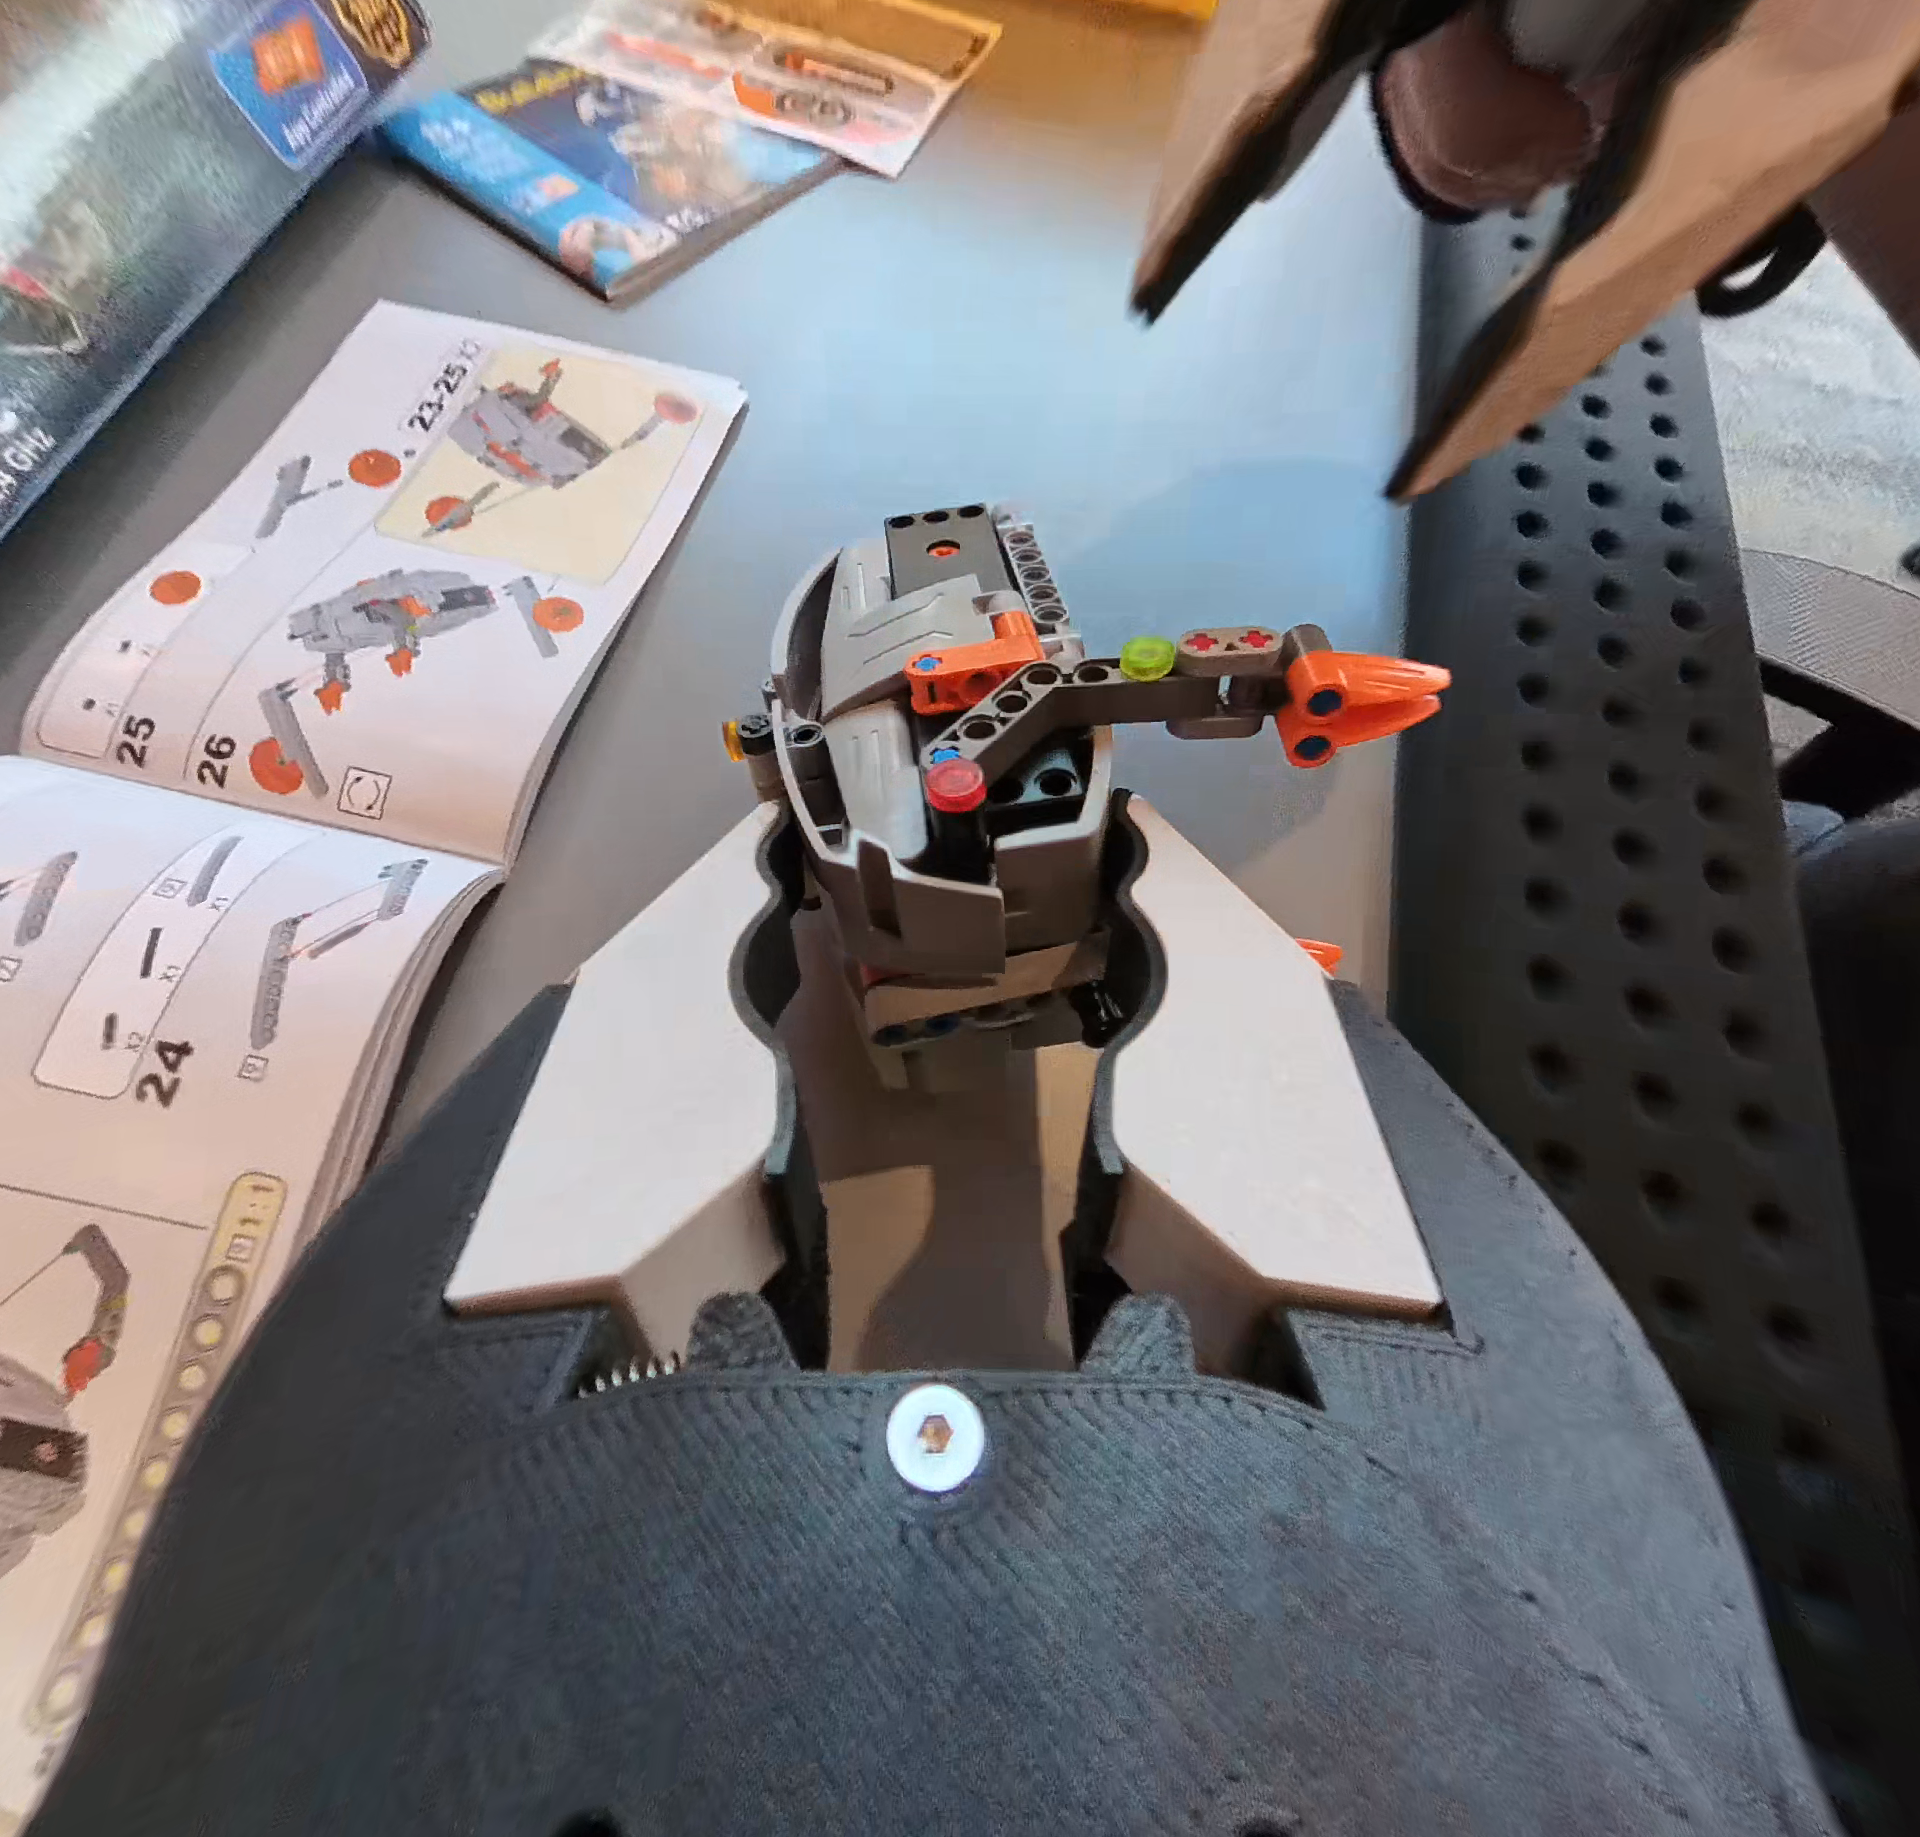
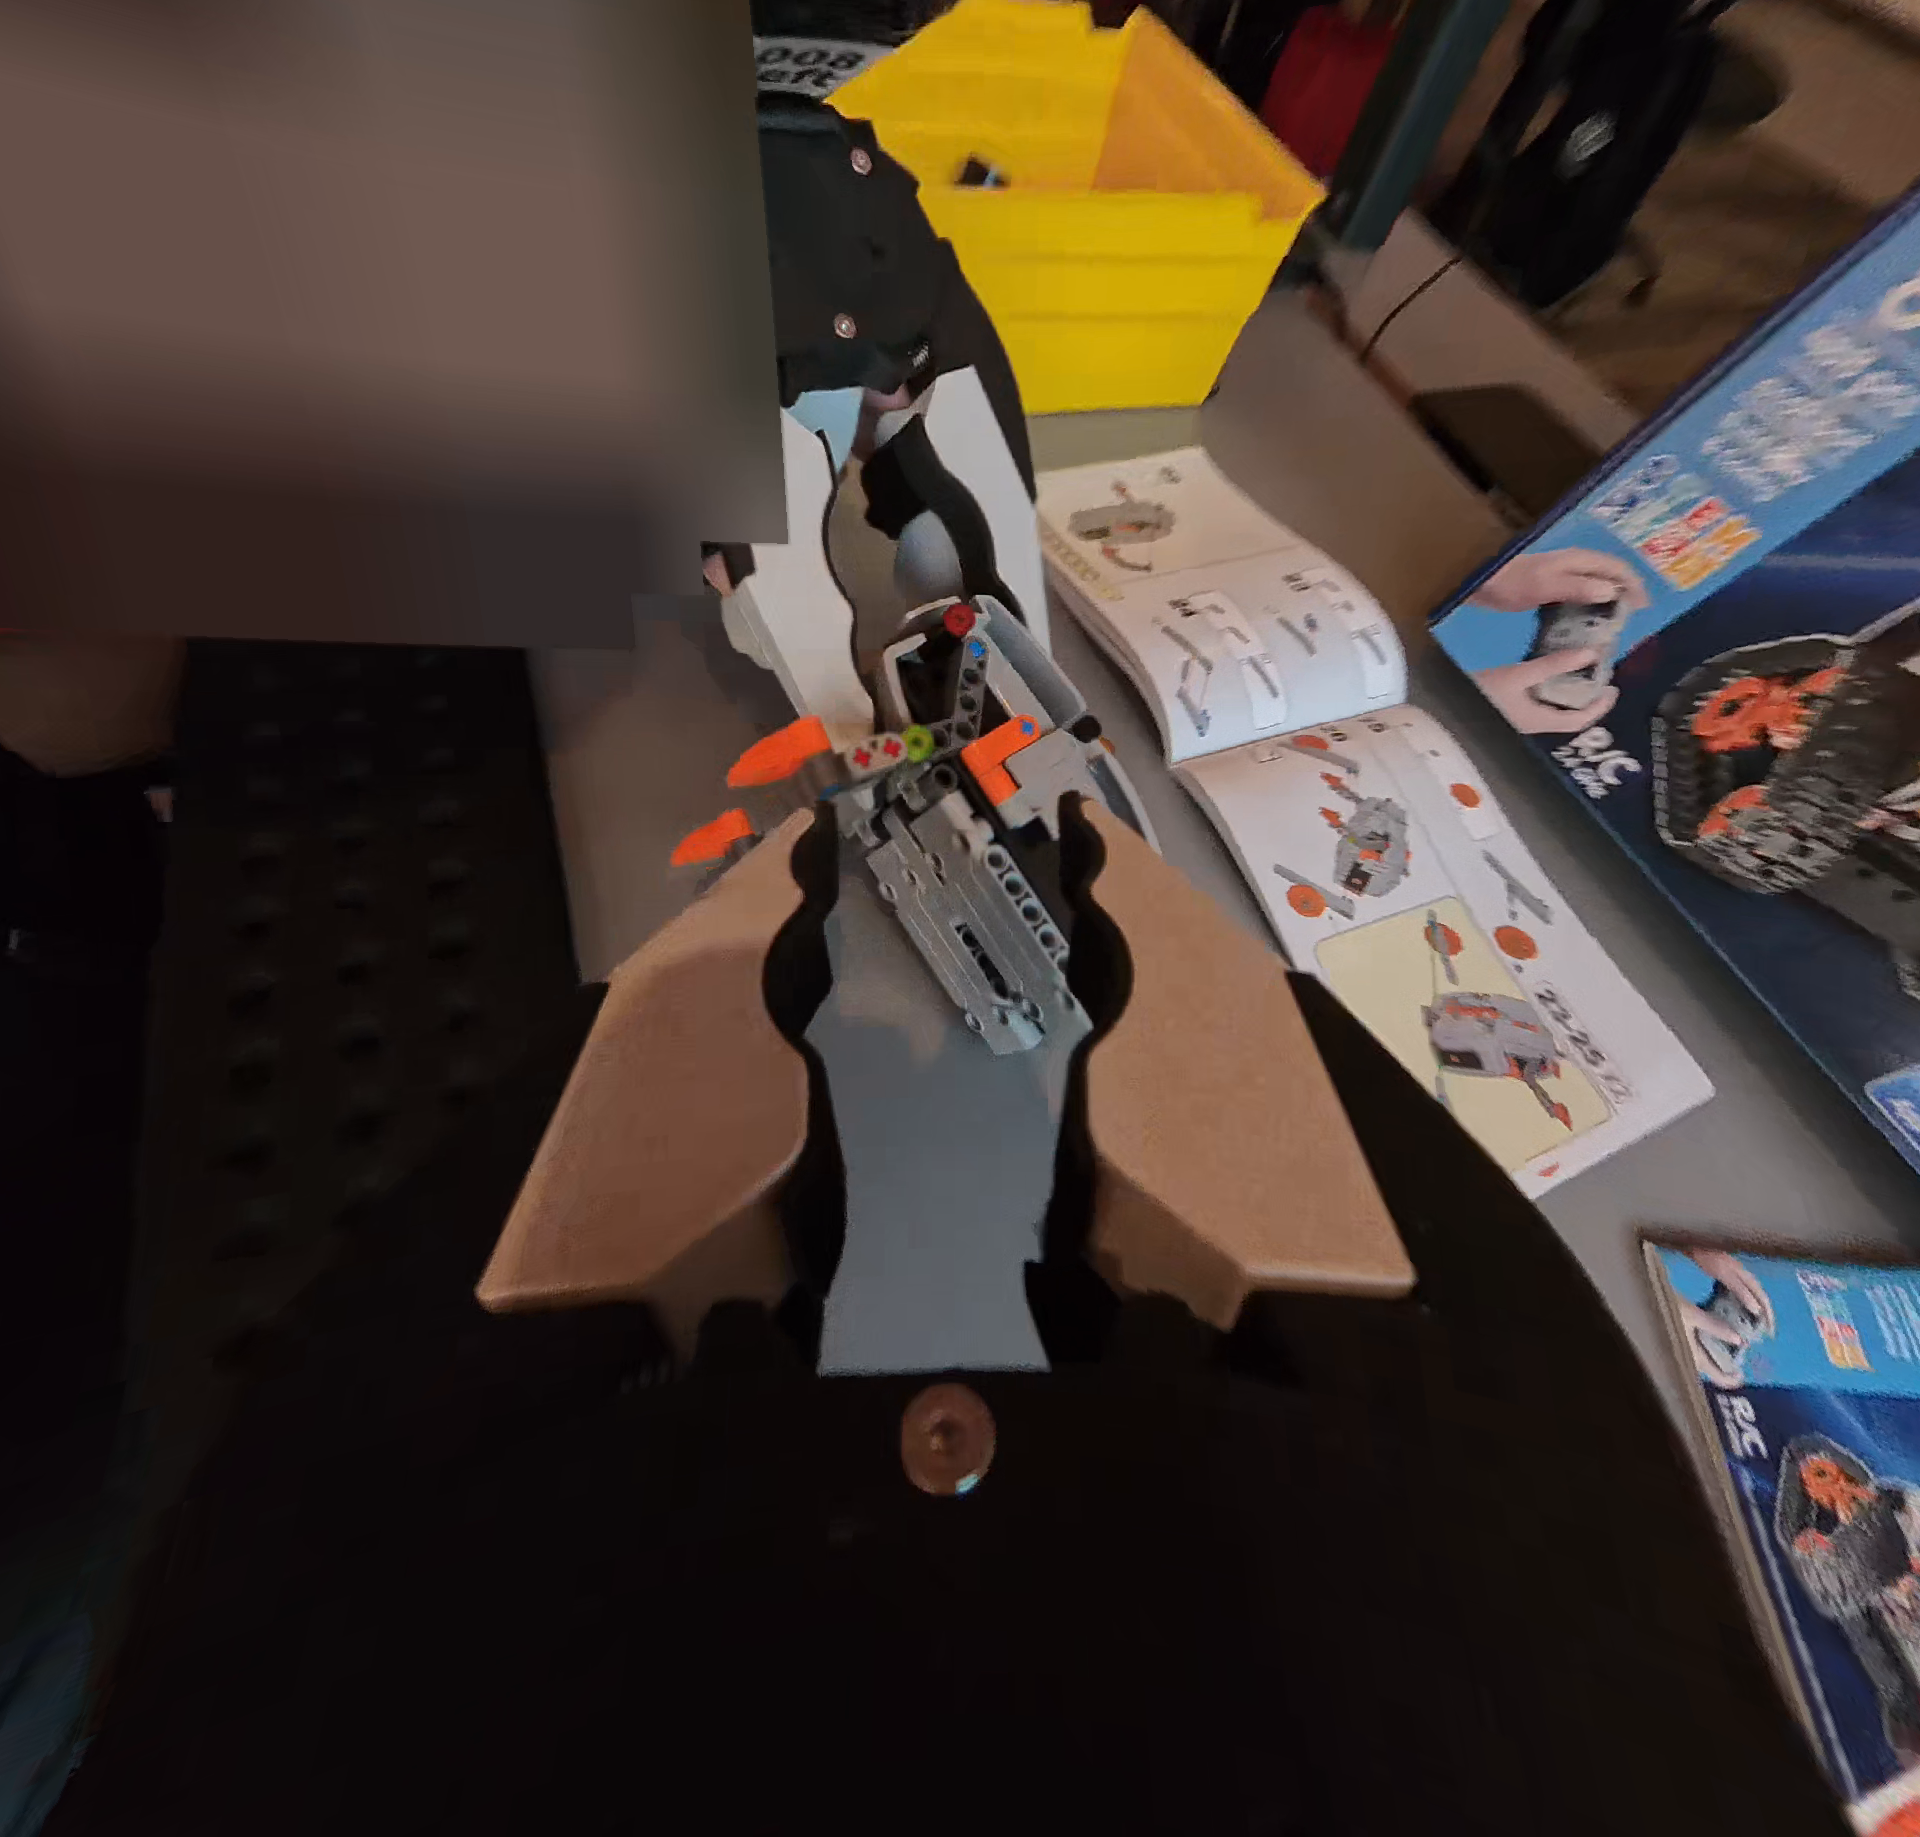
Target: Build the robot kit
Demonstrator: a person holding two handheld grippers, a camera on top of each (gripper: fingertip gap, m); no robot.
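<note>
The left tool (image 1: 951, 831) is gripping our grey-and-orange toy brick model (image 1: 935, 738) above the grey counter (image 1: 935, 385); we are holding the right tool (image 2: 945, 831) partly open around the model's far end.

We see the left gripper (image 1: 951, 831) clamped around the brick model (image 1: 935, 748), fingers either side. Our right gripper (image 2: 951, 842) hovers spread above that model, apart from it.

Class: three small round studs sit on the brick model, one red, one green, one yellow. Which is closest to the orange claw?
The green stud, on the grey arm leading to the orange claw; the others sit farther back.
</note>
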